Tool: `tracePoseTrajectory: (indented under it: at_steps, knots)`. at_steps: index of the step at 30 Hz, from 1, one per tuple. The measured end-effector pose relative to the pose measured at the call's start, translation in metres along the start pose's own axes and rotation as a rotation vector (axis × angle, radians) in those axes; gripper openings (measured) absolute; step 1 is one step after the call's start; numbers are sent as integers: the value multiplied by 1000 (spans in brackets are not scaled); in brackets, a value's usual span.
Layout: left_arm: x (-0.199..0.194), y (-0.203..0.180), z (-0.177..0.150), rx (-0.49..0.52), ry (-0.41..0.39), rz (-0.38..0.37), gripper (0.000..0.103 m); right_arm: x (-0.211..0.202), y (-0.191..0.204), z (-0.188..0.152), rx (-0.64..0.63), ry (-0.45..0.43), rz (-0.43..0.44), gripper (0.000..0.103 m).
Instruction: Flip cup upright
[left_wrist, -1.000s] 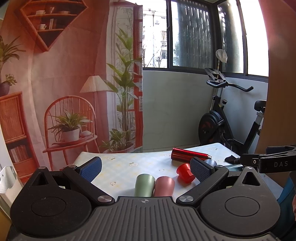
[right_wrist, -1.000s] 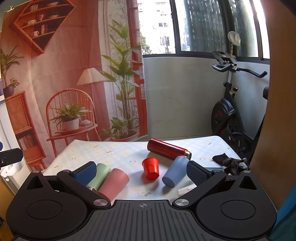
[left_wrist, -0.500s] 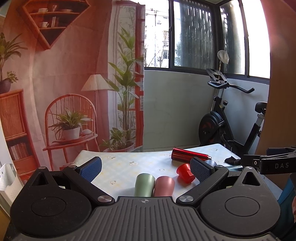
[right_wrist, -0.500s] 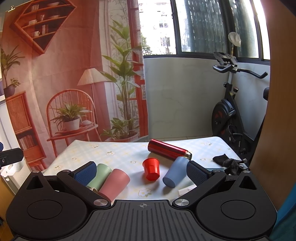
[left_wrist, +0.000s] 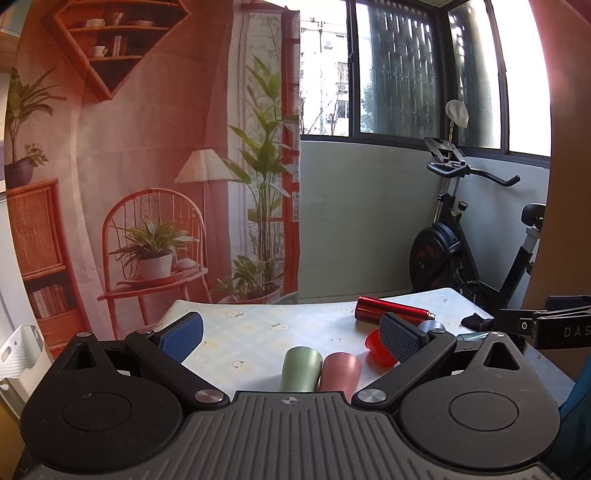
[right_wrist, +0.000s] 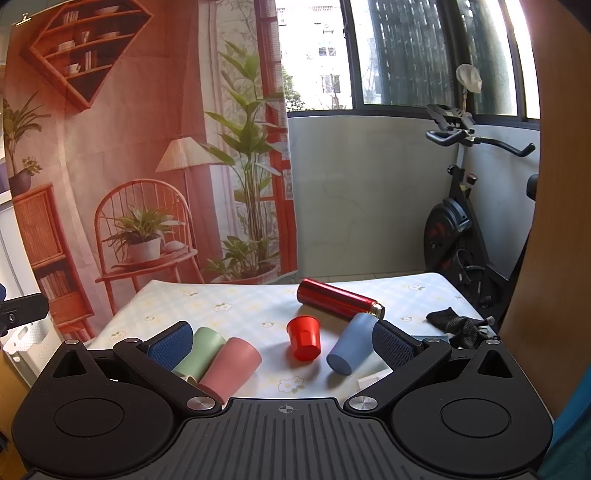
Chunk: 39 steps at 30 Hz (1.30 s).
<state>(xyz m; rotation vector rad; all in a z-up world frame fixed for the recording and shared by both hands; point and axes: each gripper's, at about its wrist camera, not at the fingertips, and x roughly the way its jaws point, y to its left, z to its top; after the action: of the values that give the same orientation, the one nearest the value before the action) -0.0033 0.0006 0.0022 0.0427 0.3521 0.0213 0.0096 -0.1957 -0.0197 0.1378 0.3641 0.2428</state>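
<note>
Several cups lie on their sides on the flower-print table (right_wrist: 240, 306): a green cup (right_wrist: 199, 354), a pink cup (right_wrist: 231, 365), a small red cup (right_wrist: 303, 338) and a blue cup (right_wrist: 349, 349). In the left wrist view the green cup (left_wrist: 301, 369) and pink cup (left_wrist: 340, 371) lie side by side between the fingers; the red cup (left_wrist: 378, 349) is partly hidden behind the right finger. My left gripper (left_wrist: 291, 334) is open and empty, above the table's near edge. My right gripper (right_wrist: 279, 345) is open and empty, held back from the cups.
A red metal flask (right_wrist: 338, 299) lies on its side behind the red and blue cups. A black cloth (right_wrist: 454, 321) sits at the table's right edge. An exercise bike (right_wrist: 461, 229) stands behind on the right. A white basket (left_wrist: 20, 350) stands left of the table.
The left wrist view has shifted a little; the cups and flask have not moved. Both grippers stay open.
</note>
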Motion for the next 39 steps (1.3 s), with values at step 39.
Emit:
tracePoseTrajectory:
  at_steps: [39]
  knots:
    - [38, 9, -15, -51, 90, -12, 102, 42, -5, -19, 71, 26, -3, 103]
